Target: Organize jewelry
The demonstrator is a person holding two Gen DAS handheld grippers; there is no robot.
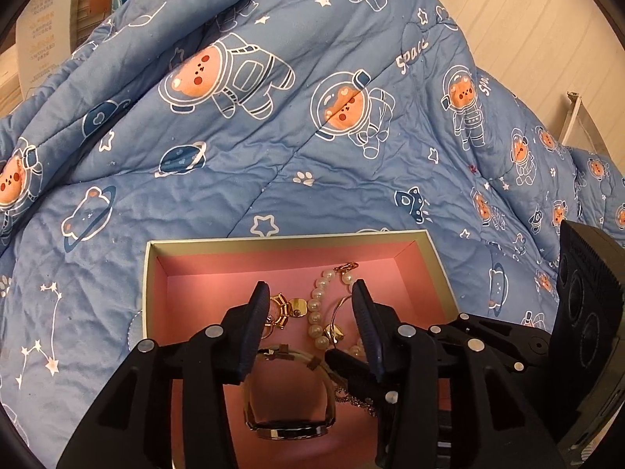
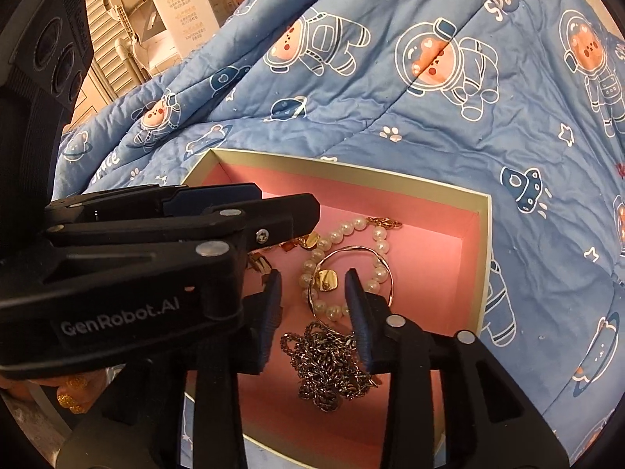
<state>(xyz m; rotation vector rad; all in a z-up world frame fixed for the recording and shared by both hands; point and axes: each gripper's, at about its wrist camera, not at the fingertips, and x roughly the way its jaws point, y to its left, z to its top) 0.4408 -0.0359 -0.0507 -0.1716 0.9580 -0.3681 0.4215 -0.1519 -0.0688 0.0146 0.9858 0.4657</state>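
A pink-lined box (image 1: pixel 156 269) (image 2: pixel 478 258) lies on a blue quilt and holds jewelry. In the left wrist view, my left gripper (image 1: pixel 310 289) is open and empty over the box, above a pearl strand (image 1: pixel 315 308), gold earrings (image 1: pixel 282 308) and a watch (image 1: pixel 291 426) with a cream strap. In the right wrist view, my right gripper (image 2: pixel 312 279) is open and empty, low over a dark chain (image 2: pixel 326 367), a thin gold bangle (image 2: pixel 353 251), a gold square earring (image 2: pixel 327 279) and the pearl strand (image 2: pixel 343 230). The left gripper (image 2: pixel 250 211) crosses that view's left side.
The blue quilt (image 1: pixel 273 148) with astronaut bears surrounds the box and rises in folds behind it. Cardboard boxes (image 2: pixel 183 8) stand beyond the bed at the far left. A wooden floor (image 1: pixel 527 19) shows at the far right.
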